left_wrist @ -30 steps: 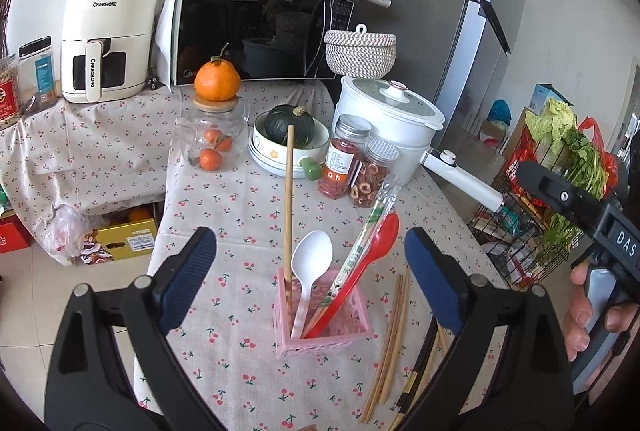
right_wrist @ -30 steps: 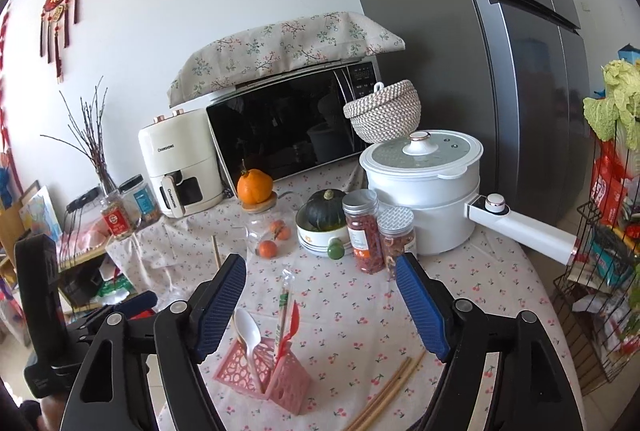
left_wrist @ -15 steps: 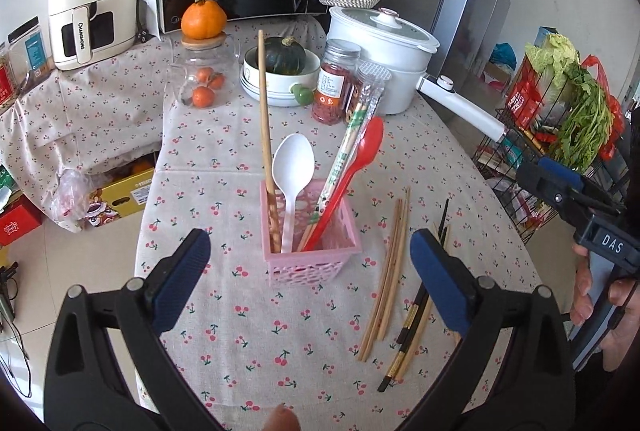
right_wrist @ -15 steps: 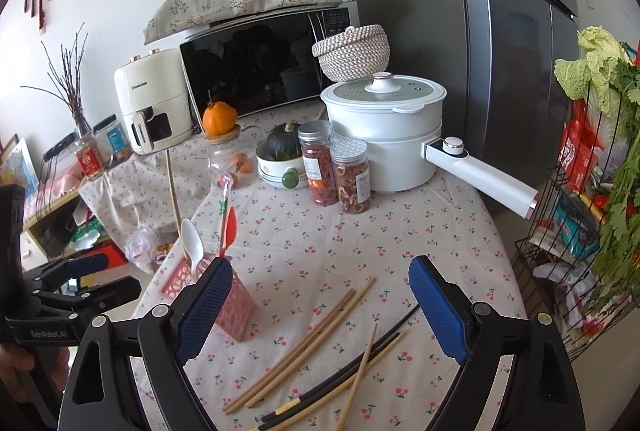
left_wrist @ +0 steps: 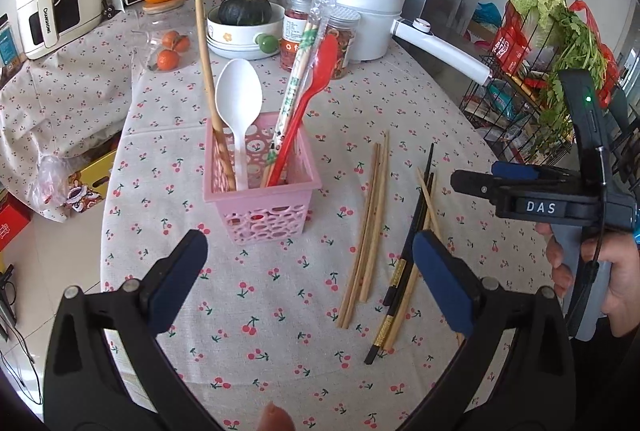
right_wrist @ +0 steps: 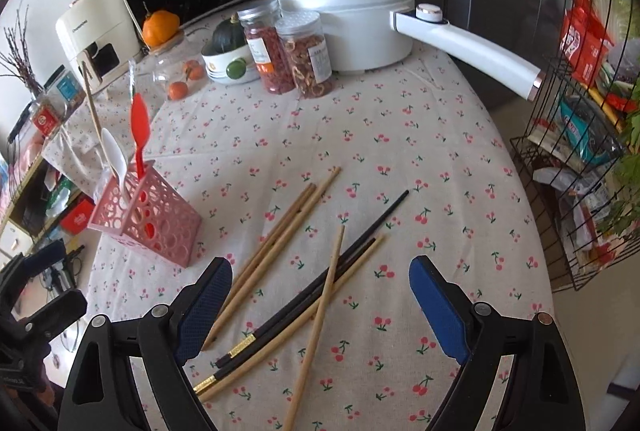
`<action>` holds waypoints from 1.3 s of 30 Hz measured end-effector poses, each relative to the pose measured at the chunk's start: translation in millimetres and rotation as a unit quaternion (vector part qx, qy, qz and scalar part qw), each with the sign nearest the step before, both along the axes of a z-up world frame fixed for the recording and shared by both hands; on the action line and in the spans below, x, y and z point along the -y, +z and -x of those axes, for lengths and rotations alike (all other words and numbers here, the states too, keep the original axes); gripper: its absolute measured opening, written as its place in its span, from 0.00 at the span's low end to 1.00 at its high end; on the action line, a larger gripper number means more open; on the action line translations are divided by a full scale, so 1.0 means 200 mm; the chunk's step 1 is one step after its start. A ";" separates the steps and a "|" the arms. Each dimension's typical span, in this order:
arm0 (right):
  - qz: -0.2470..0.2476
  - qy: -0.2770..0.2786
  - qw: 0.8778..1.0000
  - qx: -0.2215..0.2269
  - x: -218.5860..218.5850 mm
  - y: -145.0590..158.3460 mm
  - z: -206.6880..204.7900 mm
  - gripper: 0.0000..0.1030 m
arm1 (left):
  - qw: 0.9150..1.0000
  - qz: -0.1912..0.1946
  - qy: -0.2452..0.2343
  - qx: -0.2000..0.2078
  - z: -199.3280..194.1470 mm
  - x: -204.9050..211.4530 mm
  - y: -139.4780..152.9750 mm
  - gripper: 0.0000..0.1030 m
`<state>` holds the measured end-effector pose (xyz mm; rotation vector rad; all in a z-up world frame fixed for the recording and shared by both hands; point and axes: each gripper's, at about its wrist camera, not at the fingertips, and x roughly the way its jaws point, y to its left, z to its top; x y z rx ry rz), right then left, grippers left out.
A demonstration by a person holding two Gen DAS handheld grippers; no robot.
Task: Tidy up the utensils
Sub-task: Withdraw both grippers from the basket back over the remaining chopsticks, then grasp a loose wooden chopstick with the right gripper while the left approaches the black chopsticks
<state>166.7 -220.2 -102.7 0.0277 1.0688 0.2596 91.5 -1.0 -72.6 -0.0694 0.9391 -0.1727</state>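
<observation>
Cherry-print table (right_wrist: pixel 400 135): chopsticks (right_wrist: pixel 280 263) lie loose right of the basket (left_wrist: pixel 260 191). Your left gripper (left_wrist: pixel 308 279) and right gripper (right_wrist: pixel 320 299) gape, empty. Straddle one chopstick, then pinch mid-length.

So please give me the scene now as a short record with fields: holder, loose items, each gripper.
holder: pink basket, upright on the table, with white spoon, red spoon
loose items: wooden chopsticks and black chopsticks flat on the cloth
left gripper: jaws wide, empty
right gripper: jaws wide, empty, above the chopsticks
</observation>
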 end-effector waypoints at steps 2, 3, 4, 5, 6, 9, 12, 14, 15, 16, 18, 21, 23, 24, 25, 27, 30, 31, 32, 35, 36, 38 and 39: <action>0.006 -0.005 0.999 -0.032 0.00 -0.08 -0.02 0.89 | 1.000 -0.002 -0.001 -0.006 0.00 0.00 -0.02 0.99; 0.006 -0.007 0.999 -0.046 0.00 -0.12 -0.04 0.89 | 1.000 -0.002 -0.002 -0.008 0.00 0.01 -0.03 0.99; 0.005 -0.008 0.998 -0.059 0.00 -0.15 -0.05 0.88 | 1.000 -0.003 -0.002 -0.010 0.00 0.01 -0.03 0.99; 0.004 -0.009 0.998 -0.069 0.00 -0.18 -0.06 0.88 | 1.000 -0.004 -0.003 -0.011 -0.01 0.01 -0.04 0.99; 0.004 -0.012 0.997 -0.077 0.00 -0.21 -0.07 0.86 | 1.000 -0.006 -0.003 -0.012 0.00 0.01 -0.04 0.99; 0.002 -0.015 0.995 -0.101 0.00 -0.28 -0.11 0.64 | 1.000 -0.011 -0.007 -0.009 0.00 0.02 -0.05 0.99; 0.003 -0.021 0.992 -0.124 0.01 -0.34 -0.14 0.37 | 1.000 -0.010 -0.015 -0.014 0.01 0.03 -0.07 0.99; 0.004 -0.020 0.993 -0.117 0.02 -0.34 -0.13 0.23 | 0.999 -0.012 -0.022 -0.020 0.01 0.05 -0.09 0.99; -0.006 -0.014 0.992 -0.122 0.02 -0.34 -0.13 0.09 | 0.999 -0.015 -0.027 -0.025 0.01 0.07 -0.10 0.99; -0.020 -0.012 0.992 -0.125 0.04 -0.34 -0.14 0.08 | 0.999 -0.021 -0.034 -0.033 0.01 0.09 -0.10 0.99; -0.015 -0.018 0.992 -0.128 0.07 -0.33 -0.12 0.08 | 0.997 -0.035 -0.052 -0.053 0.01 0.15 -0.12 0.99; 0.002 -0.021 0.991 -0.130 0.12 -0.33 -0.09 0.07 | 0.994 -0.040 -0.072 -0.069 0.00 0.23 -0.13 0.99; 0.002 -0.028 0.991 -0.128 0.18 -0.31 -0.08 0.06 | 0.993 -0.036 -0.081 -0.078 -0.02 0.29 -0.14 0.99; 0.000 -0.034 0.991 -0.127 0.22 -0.30 -0.08 0.06 | 0.992 -0.036 -0.087 -0.084 -0.04 0.33 -0.15 0.99; -0.002 -0.040 0.991 -0.125 0.26 -0.29 -0.07 0.06 | 0.991 -0.035 -0.095 -0.089 -0.05 0.37 -0.16 0.99; -0.006 -0.051 0.991 -0.124 0.33 -0.28 -0.07 0.06 | 0.989 -0.033 -0.106 -0.098 -0.10 0.44 -0.18 0.98; -0.008 -0.062 0.990 -0.123 0.44 -0.26 -0.05 0.06 | 0.985 -0.015 -0.124 -0.120 -0.19 0.55 -0.22 0.84; -0.012 -0.066 0.990 -0.124 0.46 -0.26 -0.05 0.06 | 0.983 -0.004 -0.130 -0.129 -0.22 0.59 -0.24 0.77; -0.016 -0.071 0.989 -0.125 0.49 -0.26 -0.05 0.06 | 0.981 0.007 -0.137 -0.137 -0.25 0.62 -0.25 0.65; -0.032 -0.080 0.988 -0.128 0.57 -0.25 -0.04 0.06 | 0.974 0.023 -0.158 -0.158 -0.34 0.73 -0.31 0.36; -0.037 -0.082 0.988 -0.128 0.60 -0.24 -0.04 0.06 | 0.973 0.020 -0.162 -0.164 -0.37 0.76 -0.33 0.29; -0.045 -0.083 0.987 -0.127 0.62 -0.23 -0.04 0.06 | 0.971 0.012 -0.162 -0.173 -0.41 0.80 -0.36 0.22; -0.048 -0.082 0.987 -0.127 0.63 -0.22 -0.04 0.06 | 0.971 0.007 -0.160 -0.177 -0.43 0.82 -0.38 0.20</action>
